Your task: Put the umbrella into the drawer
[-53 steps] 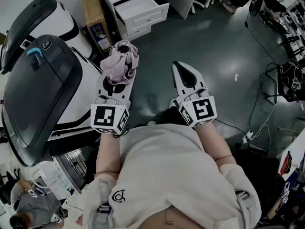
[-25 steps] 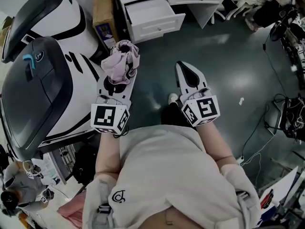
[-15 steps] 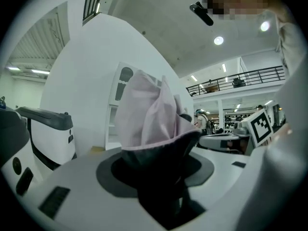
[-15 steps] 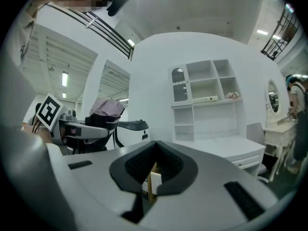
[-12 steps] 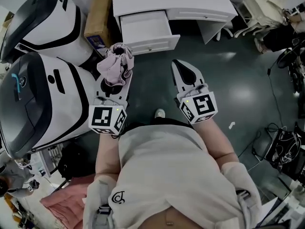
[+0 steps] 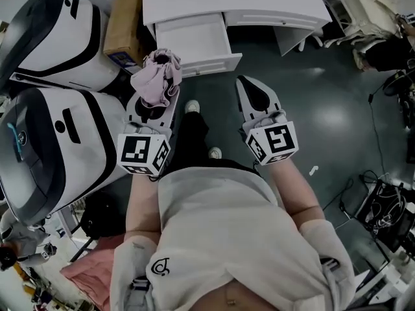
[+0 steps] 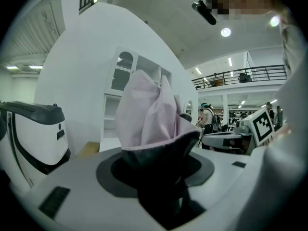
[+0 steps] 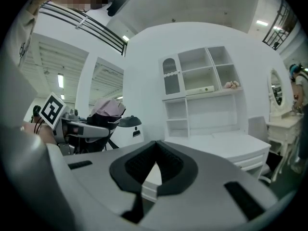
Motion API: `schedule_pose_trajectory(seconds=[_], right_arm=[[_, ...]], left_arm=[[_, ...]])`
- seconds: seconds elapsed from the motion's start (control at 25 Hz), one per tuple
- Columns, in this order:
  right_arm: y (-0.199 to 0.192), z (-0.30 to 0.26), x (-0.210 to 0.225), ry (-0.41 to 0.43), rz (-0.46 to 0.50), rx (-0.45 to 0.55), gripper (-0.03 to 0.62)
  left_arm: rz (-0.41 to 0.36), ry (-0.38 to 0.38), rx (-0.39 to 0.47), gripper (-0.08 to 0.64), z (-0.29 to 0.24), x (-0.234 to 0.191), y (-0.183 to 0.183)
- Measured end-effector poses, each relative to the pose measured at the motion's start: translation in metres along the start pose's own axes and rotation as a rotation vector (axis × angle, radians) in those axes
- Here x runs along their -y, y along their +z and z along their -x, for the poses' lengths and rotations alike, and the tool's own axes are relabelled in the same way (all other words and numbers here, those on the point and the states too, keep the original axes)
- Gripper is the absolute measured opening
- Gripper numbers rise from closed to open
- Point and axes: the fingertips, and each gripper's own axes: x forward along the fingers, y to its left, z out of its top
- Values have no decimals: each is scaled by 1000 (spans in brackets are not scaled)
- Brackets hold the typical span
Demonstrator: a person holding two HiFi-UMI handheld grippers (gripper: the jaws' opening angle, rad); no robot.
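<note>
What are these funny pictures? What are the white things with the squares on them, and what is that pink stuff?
A person is standing and holding a grabbing tool in each hand. The head view comes from a camera on the person's head, looking down. The other two views come from small cameras that ride on the tools.

The left tool squeezes a folded pink umbrella. The right tool is closed and holds nothing. The cubes with square patterns are parts of the tools.

Ahead stands a white desk with an open drawer. That is where the umbrella should go. Big white-and-black machines stand at the left.
</note>
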Motion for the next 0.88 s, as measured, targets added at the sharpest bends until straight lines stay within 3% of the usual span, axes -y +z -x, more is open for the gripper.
schedule_pose_trajectory(seconds=[0.24, 0.48, 0.88], right_arm=[[4, -59, 37, -70, 49, 5, 6], [2, -136, 74, -143, 24, -32, 6], [-22, -206, 101, -202, -2, -119, 6]], left_arm=[[-7, -72, -32, 225, -77, -35, -8], [-17, -168, -122, 225, -165, -83, -24], [12, -309, -332, 225, -247, -118, -101]])
